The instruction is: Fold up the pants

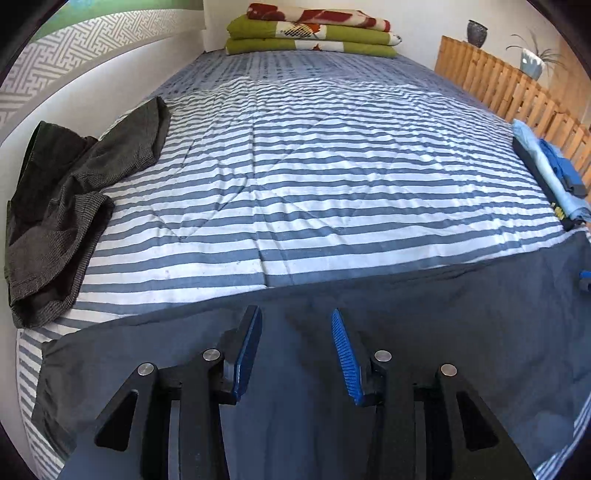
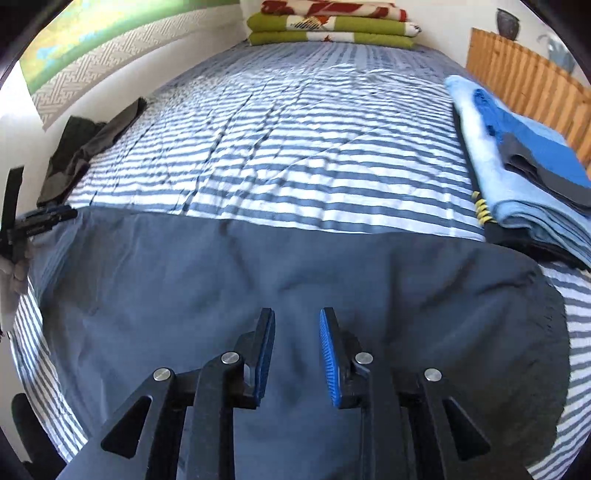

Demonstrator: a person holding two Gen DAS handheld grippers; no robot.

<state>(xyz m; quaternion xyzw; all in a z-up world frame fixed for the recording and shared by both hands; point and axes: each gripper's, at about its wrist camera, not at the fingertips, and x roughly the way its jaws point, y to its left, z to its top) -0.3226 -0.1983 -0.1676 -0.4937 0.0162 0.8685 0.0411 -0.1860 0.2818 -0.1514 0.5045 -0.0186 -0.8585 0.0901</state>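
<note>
Dark slate-blue pants [image 1: 424,314] lie spread flat across the near end of the striped bed, and they fill the lower half of the right wrist view too [image 2: 258,280]. My left gripper [image 1: 295,317] hovers just above the cloth near its left part, open, nothing between its blue pads. My right gripper [image 2: 297,317] stands open over the middle of the pants, also holding nothing. The left gripper [image 2: 40,221] shows at the far left edge of the right wrist view, by the pants' left end.
A crumpled dark grey garment [image 1: 70,206] lies at the bed's left edge. Folded light-blue and blue clothes [image 2: 524,162] are stacked at the right edge beside a wooden slat rail [image 1: 517,92]. Folded green and red blankets [image 1: 314,29] sit at the far end.
</note>
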